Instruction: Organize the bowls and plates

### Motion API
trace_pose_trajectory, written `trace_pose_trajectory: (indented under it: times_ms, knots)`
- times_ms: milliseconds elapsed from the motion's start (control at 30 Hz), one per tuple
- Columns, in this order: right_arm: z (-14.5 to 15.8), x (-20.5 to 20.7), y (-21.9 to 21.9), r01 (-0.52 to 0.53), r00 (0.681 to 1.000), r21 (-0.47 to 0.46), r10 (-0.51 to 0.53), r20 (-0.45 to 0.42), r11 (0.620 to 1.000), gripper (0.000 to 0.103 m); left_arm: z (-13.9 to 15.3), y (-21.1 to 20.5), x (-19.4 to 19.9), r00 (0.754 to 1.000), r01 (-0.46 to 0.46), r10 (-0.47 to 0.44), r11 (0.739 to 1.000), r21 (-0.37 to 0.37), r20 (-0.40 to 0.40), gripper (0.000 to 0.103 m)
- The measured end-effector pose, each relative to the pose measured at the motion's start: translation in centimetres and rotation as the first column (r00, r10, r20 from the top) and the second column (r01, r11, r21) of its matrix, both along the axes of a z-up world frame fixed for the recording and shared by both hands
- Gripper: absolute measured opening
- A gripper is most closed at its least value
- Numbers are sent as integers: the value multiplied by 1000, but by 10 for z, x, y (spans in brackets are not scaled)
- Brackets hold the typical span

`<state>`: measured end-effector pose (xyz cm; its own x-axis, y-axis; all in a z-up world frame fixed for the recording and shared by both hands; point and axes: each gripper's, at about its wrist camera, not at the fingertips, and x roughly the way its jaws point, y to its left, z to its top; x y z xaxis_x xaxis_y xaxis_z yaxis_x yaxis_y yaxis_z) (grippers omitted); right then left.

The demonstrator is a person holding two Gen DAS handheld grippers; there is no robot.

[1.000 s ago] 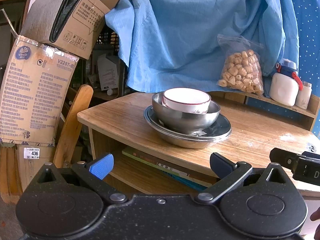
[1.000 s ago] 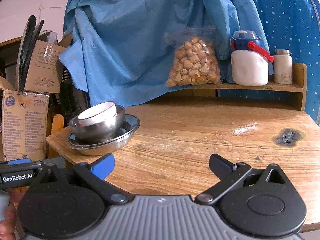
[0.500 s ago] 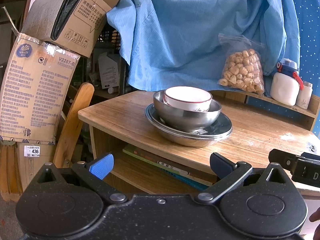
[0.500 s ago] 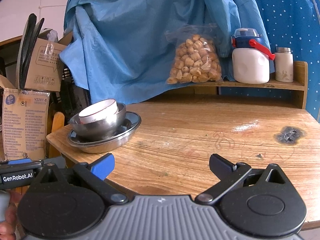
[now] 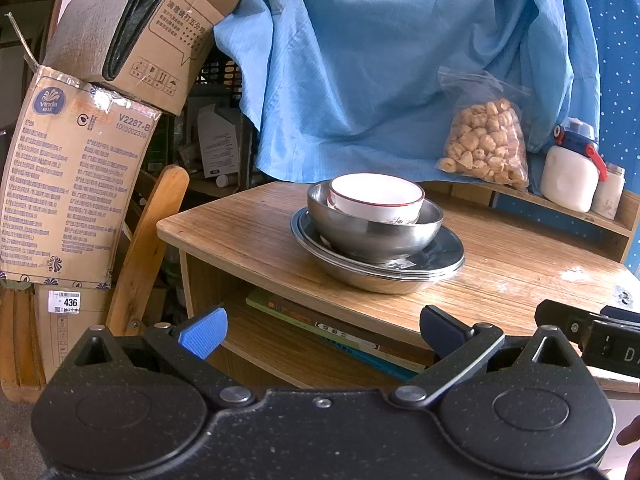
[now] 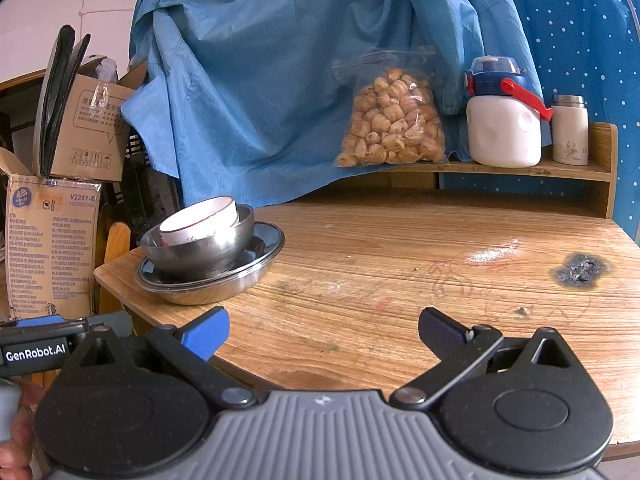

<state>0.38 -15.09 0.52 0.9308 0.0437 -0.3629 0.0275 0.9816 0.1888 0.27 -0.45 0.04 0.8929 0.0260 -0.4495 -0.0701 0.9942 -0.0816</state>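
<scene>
A white bowl with a red rim (image 5: 375, 199) (image 6: 199, 220) sits tilted inside a steel bowl (image 5: 376, 234) (image 6: 202, 250), which stands on stacked steel plates (image 5: 400, 270) (image 6: 224, 284) near the left corner of the wooden table (image 6: 400, 264). My left gripper (image 5: 322, 330) is open and empty, in front of the table's edge, short of the stack. My right gripper (image 6: 324, 330) is open and empty over the table's front edge, right of the stack.
A bag of snacks (image 6: 394, 120), a white jug (image 6: 504, 128) and a small flask (image 6: 570, 130) stand on the back shelf under a blue cloth (image 6: 300, 60). Cardboard boxes (image 5: 76, 184) and a wooden chair back (image 5: 154, 236) stand left. Books (image 5: 332, 330) lie under the tabletop.
The views have shifted slightly; the stack sits a little higher in both frames. Both grippers stay open and nothing on the table has moved.
</scene>
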Motion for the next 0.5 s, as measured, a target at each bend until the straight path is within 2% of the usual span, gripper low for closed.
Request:
trace_pose_trajectory:
  times_ms: [500]
  knots:
    - [0,0,1,0,1000,0,0,-1,1000,103,-1,0,0,1000,0,0,1000,-2,-3,102]
